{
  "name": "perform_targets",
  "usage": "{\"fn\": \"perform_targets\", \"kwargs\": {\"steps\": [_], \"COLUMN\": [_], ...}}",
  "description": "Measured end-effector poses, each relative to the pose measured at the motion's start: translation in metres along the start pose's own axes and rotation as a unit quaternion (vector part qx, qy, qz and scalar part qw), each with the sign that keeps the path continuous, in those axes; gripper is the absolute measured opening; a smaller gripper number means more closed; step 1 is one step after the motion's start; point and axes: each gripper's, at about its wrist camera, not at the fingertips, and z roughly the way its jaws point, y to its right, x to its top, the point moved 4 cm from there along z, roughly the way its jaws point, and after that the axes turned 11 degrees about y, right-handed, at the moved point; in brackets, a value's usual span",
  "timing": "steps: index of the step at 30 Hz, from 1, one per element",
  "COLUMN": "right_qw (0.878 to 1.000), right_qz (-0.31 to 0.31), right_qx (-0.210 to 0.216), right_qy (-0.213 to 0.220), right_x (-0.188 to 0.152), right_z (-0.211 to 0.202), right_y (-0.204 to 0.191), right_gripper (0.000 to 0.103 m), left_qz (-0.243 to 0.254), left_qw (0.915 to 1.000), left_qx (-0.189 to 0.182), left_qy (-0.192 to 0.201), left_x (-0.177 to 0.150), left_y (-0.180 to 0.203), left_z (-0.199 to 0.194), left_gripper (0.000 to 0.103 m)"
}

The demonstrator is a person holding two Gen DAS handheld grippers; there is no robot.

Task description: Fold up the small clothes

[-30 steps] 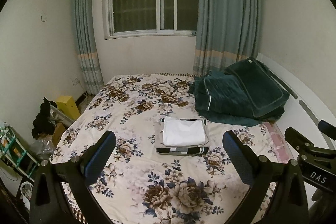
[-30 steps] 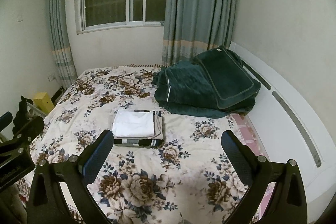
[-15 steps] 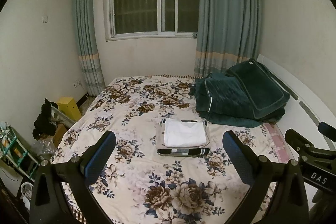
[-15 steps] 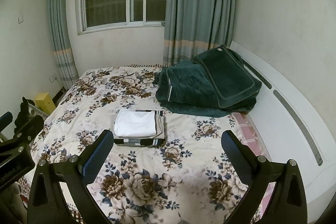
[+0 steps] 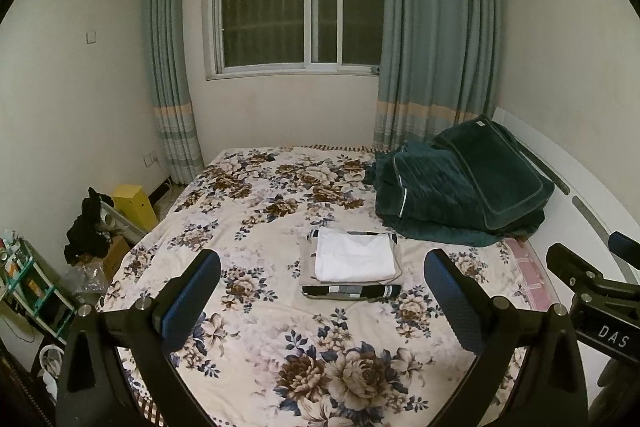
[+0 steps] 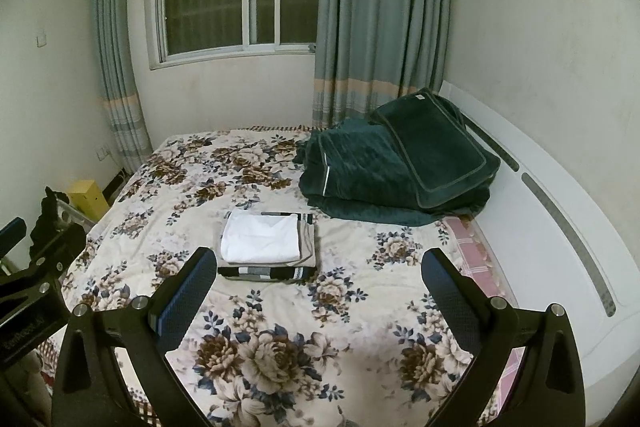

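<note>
a small stack of folded clothes (image 5: 350,263) sits near the middle of the bed (image 5: 248,227). the top piece is a white cloth (image 5: 352,255), folded into a neat flat block. under it lies a tan piece (image 5: 308,269) that sticks out a little on the sides. at the bottom is a dark piece with grey and white stripes (image 5: 350,291), and its front edge shows below the others. in the right wrist view the same stack (image 6: 266,247) sits a bit left of the middle.

the bed has a cream cover with big brown and blue flowers. a dark green blanket (image 5: 460,187) is piled up on the far right part of the bed, near the stack but not touching it. it leans on the white headboard (image 6: 560,227).

the left gripper (image 5: 322,295) is wide open and holds nothing. it hangs in the air on the near side of the stack. the right gripper (image 6: 318,293) is wide open too, with nothing between its fingers, and it is also apart from the clothes.

behind the bed there is a window (image 5: 296,7) with dark glass and blue-grey curtains (image 5: 436,27) on each side. a yellow box (image 5: 134,207) stands on the floor to the left of the bed.
</note>
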Motion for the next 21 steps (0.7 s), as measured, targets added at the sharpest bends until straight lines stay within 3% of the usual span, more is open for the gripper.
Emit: {"fn": "perform_targets", "kwargs": {"steps": [21], "right_qw": [1.000], "right_qz": [0.000], "right_qx": [-0.001], "right_qy": [0.001], "right_x": [-0.0021], "right_z": [-0.0033], "right_y": [-0.0016], "right_gripper": [0.103], "left_qz": [0.000], "left_qw": [1.0000], "left_qx": [0.003], "left_qy": [0.001], "left_x": [-0.0014], "left_y": [-0.0006], "left_z": [-0.0028], "left_gripper": [0.103]}}
